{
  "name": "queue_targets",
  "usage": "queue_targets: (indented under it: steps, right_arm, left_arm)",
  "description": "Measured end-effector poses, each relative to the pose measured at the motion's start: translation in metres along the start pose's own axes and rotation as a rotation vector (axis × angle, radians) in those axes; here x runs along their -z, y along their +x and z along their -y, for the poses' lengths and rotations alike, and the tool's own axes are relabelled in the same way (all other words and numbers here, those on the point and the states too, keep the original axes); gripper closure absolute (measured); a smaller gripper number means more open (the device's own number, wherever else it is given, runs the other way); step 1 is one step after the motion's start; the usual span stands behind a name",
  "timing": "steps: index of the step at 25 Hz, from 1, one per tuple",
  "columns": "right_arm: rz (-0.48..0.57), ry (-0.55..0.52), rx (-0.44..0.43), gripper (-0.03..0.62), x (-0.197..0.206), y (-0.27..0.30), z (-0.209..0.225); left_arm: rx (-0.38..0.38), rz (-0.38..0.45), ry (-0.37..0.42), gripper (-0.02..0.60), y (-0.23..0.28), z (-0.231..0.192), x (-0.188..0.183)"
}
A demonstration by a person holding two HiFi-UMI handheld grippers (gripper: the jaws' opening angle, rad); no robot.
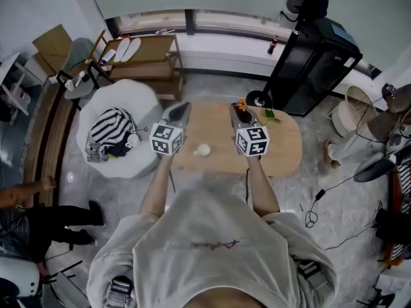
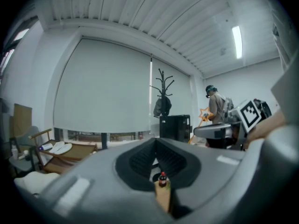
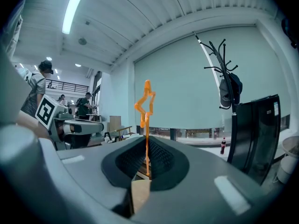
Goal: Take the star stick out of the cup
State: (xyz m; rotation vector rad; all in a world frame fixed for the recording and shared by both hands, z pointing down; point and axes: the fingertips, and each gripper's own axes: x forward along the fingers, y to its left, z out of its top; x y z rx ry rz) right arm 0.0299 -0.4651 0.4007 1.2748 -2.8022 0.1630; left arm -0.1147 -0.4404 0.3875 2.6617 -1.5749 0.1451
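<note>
Upright between the jaws of my right gripper (image 3: 146,146) stands an orange star stick (image 3: 145,105), its star above the jaw tips. From the head view the right gripper (image 1: 242,113) hangs over the far part of the wooden table (image 1: 282,149), shut on the star stick (image 1: 241,105). A small white cup (image 1: 203,149) rests on the table between and below both grippers. My left gripper (image 1: 180,112) is held level beside the right one. Its jaws (image 2: 155,146) meet at the tips with nothing between them. The star (image 2: 204,114) also shows in the left gripper view, at the right.
A white armchair (image 1: 144,101) with a striped cloth stands left of the table, and a wooden rack (image 1: 144,59) behind it. A black cabinet (image 1: 311,63) and coat stand are at the back right. A small green item (image 1: 272,115) lies on the table. Cables cross the floor (image 1: 321,197).
</note>
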Motion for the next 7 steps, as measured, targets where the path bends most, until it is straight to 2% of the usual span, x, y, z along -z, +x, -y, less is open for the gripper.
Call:
queue_targets:
  steps: [7]
  right_arm:
    - [0.000,-0.003,-0.009,0.577,-0.0021,0.0021,-0.0007]
  left_arm:
    - [-0.001,-0.002,-0.002,0.580,0.0022,0.0010,0.0004]
